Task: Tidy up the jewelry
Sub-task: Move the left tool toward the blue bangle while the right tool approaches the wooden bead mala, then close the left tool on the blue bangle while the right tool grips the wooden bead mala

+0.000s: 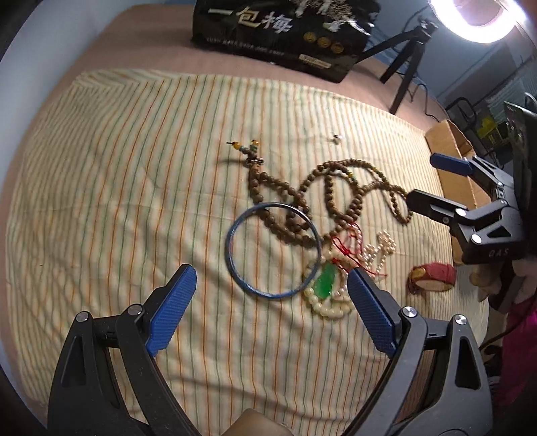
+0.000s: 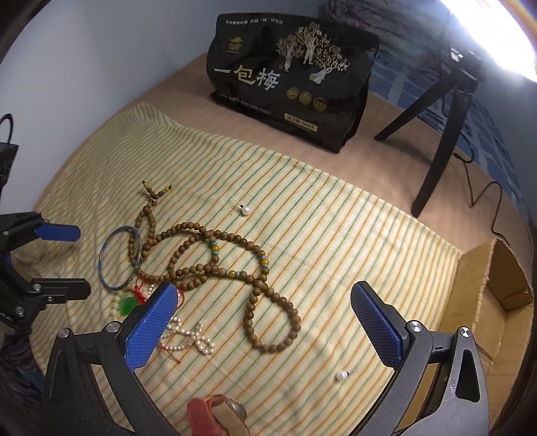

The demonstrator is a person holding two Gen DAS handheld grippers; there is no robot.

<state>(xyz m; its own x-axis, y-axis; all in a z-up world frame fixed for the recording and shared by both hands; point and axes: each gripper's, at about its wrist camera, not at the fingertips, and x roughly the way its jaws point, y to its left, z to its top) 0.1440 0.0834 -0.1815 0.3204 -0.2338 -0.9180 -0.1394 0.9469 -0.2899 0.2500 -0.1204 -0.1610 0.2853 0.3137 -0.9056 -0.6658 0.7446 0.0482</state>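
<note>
1. Left wrist view: a black pouch [image 1: 282, 37] printed with the white characters "一包梅" and three gold seals stands at the far edge of the tan table [image 1: 141, 43], next to a black tripod [image 1: 407, 72] under a glowing ring light [image 1: 476, 20].
2. A green-and-orange striped cloth [image 1: 117, 187] covers the table; on it lies a long strand of brown wooden beads [image 1: 302, 198], looped over itself, with amber and teal accent beads at its tail.
3. A thin blue bangle [image 1: 272, 250] overlaps the strand's near loops; just beside it sit a cream bead bracelet with a green pendant [image 1: 325, 281], red cord and a small pearl strand [image 1: 379, 251].
4. A red cloth-wrapped ring-shaped piece [image 1: 433, 276] lies near an open cardboard box [image 1: 453, 157]; what the box holds cannot be seen.
5. The left gripper [image 1: 272, 295] hovers with blue textured pads wide apart, holding nothing, the bangle just ahead of it.
6. Right wrist view: the pouch [image 2: 295, 84] also shows gold trees.
7. A pearl stud earring [image 2: 244, 209] lies apart from the wooden beads [image 2: 214, 258]; a second small stud [image 2: 342, 375] rests nearer.
8. The right gripper [image 2: 265, 322] is spread open and empty above the beads.
</note>
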